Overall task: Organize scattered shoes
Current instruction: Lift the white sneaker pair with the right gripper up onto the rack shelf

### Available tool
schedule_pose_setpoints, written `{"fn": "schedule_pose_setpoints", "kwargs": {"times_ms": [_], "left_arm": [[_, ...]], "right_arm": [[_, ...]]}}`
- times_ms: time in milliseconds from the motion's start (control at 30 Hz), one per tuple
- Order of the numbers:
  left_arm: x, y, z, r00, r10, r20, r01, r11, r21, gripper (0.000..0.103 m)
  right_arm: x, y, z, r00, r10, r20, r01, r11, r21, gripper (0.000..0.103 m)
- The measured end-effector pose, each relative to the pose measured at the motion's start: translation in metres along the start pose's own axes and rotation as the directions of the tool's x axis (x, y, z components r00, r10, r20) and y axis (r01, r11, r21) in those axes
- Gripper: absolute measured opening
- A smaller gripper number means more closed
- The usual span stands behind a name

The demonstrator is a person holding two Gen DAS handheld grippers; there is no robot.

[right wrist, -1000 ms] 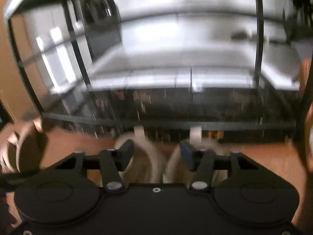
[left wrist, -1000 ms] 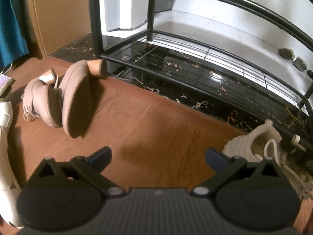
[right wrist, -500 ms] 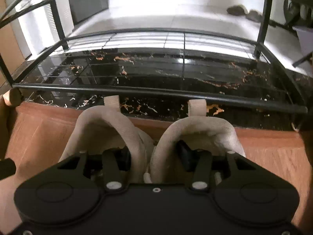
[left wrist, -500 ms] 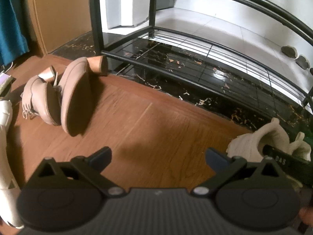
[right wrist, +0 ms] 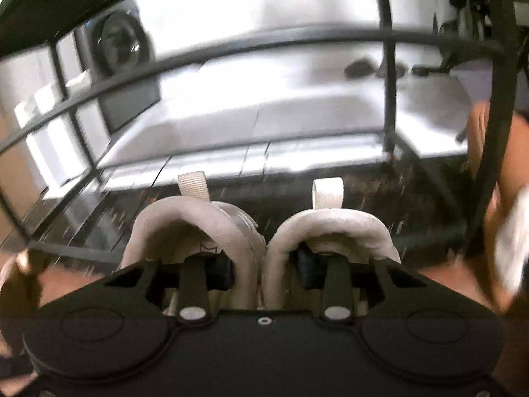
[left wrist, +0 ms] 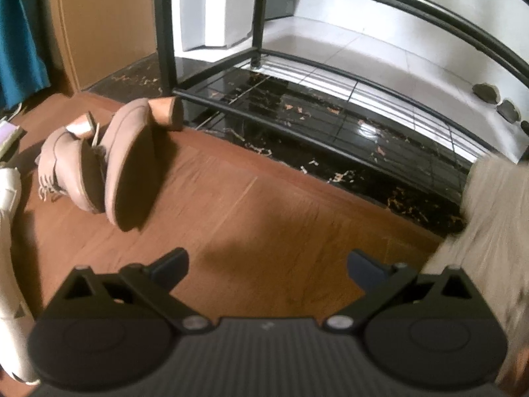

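Observation:
My right gripper [right wrist: 264, 269] is shut on a pair of beige sneakers [right wrist: 231, 225], one finger inside each heel opening, pinching the inner collars together. The pair is lifted in front of the black metal shoe rack [right wrist: 277, 43]. The sneakers show blurred at the right edge of the left wrist view [left wrist: 496, 218]. My left gripper [left wrist: 266, 264] is open and empty above the wooden floor. A pair of pink heeled shoes [left wrist: 112, 162] lies on its side to the left, near the rack's front rail [left wrist: 297, 132].
A white shoe [left wrist: 10, 248] lies at the far left edge. A wooden cabinet [left wrist: 99, 23] and blue curtain [left wrist: 20, 33] stand at the back left. The rack's lower wire shelf [left wrist: 363, 112] sits over black marble floor. A person's hand [right wrist: 506, 218] shows at right.
My right gripper has closed on the sneakers' inner collars and lifted the pair off the floor toward the rack. My left gripper has stayed open and almost still.

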State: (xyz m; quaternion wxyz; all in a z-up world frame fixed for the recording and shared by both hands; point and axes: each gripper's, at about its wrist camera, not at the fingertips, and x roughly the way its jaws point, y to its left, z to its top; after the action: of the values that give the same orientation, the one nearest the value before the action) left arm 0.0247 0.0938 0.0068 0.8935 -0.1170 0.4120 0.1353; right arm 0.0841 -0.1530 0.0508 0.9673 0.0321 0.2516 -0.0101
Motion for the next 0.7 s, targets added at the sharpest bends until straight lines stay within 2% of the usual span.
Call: {"fn": "schedule_pose_setpoints", "kwargs": {"times_ms": [33,100,167,300,367,400,467,500,533,600,700], "left_arm": [[0.001,-0.001,0.000,1.000,0.000,0.000,0.000,1.000,0.000,0.102],[0.004,-0.002,0.000,1.000,0.003,0.000,-0.003,1.000,0.002,0.102],[0.007,-0.003,0.000,1.000,0.007,0.001,-0.007,1.000,0.005,0.102],[0.011,-0.005,0.000,1.000,0.013,0.002,-0.013,1.000,0.009,0.102],[0.016,-0.007,-0.001,1.000,0.017,-0.007,-0.016,1.000,0.019,0.102],[0.016,-0.008,-0.001,1.000,0.016,-0.008,-0.016,1.000,0.020,0.102],[0.017,-0.008,-0.001,1.000,0.015,-0.010,-0.015,1.000,0.022,0.102],[0.018,-0.008,-0.001,1.000,0.015,-0.011,-0.015,1.000,0.023,0.102],[0.019,-0.009,-0.001,1.000,0.014,-0.012,-0.014,1.000,0.024,0.102],[0.016,-0.009,-0.001,1.000,0.009,-0.002,-0.009,1.000,0.028,0.102],[0.010,-0.009,-0.002,1.000,0.002,0.013,-0.002,1.000,0.031,0.102]], "right_arm": [[0.009,-0.004,0.010,0.999,-0.001,0.050,0.004,0.998,-0.057,0.035],[0.022,-0.010,0.020,0.995,0.007,0.099,0.002,0.996,-0.090,0.034],[0.045,-0.021,0.029,0.993,0.021,0.117,-0.017,0.999,-0.034,0.035],[0.070,-0.019,0.025,0.992,0.020,0.125,-0.012,0.998,-0.068,0.043],[0.078,-0.012,0.024,0.993,0.010,0.119,0.004,0.993,-0.117,0.055],[0.078,-0.011,0.023,0.993,0.013,0.118,0.000,0.993,-0.117,0.063],[0.073,-0.010,0.025,0.993,0.043,0.106,-0.031,0.994,-0.108,0.069],[0.066,-0.011,0.026,0.993,0.053,0.110,-0.041,0.994,-0.104,0.075],[0.060,-0.012,0.026,0.992,0.053,0.116,-0.041,0.994,-0.101,0.085],[0.043,-0.017,0.028,0.990,0.049,0.135,-0.038,0.996,-0.081,0.089],[0.023,-0.025,0.031,0.992,0.062,0.110,-0.058,0.997,-0.042,0.088]]}}
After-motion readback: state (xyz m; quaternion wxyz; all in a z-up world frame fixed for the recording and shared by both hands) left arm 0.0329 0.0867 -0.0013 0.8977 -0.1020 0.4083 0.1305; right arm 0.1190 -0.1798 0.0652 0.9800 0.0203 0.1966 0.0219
